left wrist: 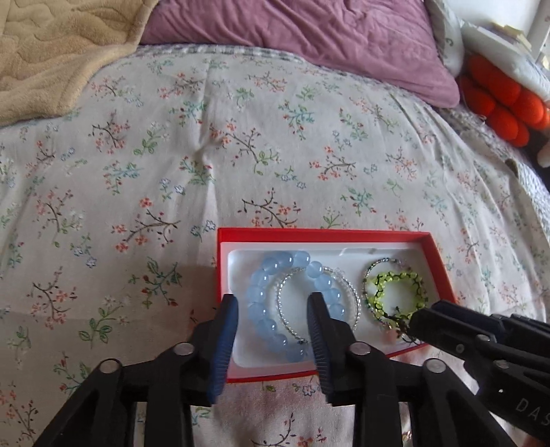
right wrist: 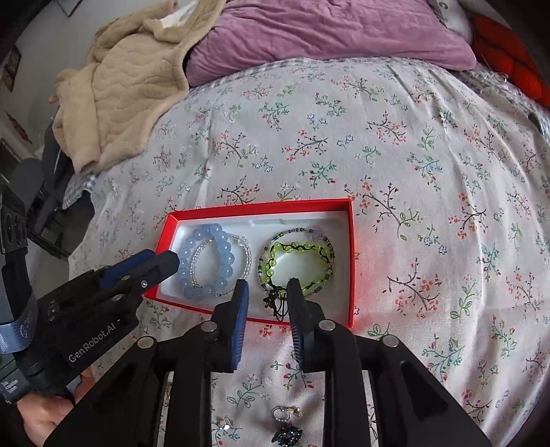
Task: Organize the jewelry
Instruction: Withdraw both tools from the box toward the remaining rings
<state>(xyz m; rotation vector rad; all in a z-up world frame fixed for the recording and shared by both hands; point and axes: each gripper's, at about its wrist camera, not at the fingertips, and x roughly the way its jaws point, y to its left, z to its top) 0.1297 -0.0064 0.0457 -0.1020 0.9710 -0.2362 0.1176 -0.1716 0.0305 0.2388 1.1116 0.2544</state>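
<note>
A red box (left wrist: pixel 321 234) with a white liner (right wrist: pixel 220 220) lies on the floral bedspread. It holds a pale blue bead bracelet (left wrist: pixel 261 306), a clear small-bead bracelet (left wrist: pixel 347 285) and a green and black beaded bracelet (left wrist: pixel 395 278). My left gripper (left wrist: pixel 273 301) is open over the box's left half, its jaws either side of the blue bracelet (right wrist: pixel 220 251). My right gripper (right wrist: pixel 268 287) is open at the box's near edge, with the dark cord ends of the green bracelet (right wrist: pixel 295 249) between its fingers.
Loose small jewelry pieces (right wrist: pixel 285 426) lie on the bedspread under my right gripper. A beige blanket (right wrist: pixel 120 89) and a purple pillow (right wrist: pixel 326 31) lie at the far side. Orange plush items (left wrist: pixel 502 103) sit at the far right.
</note>
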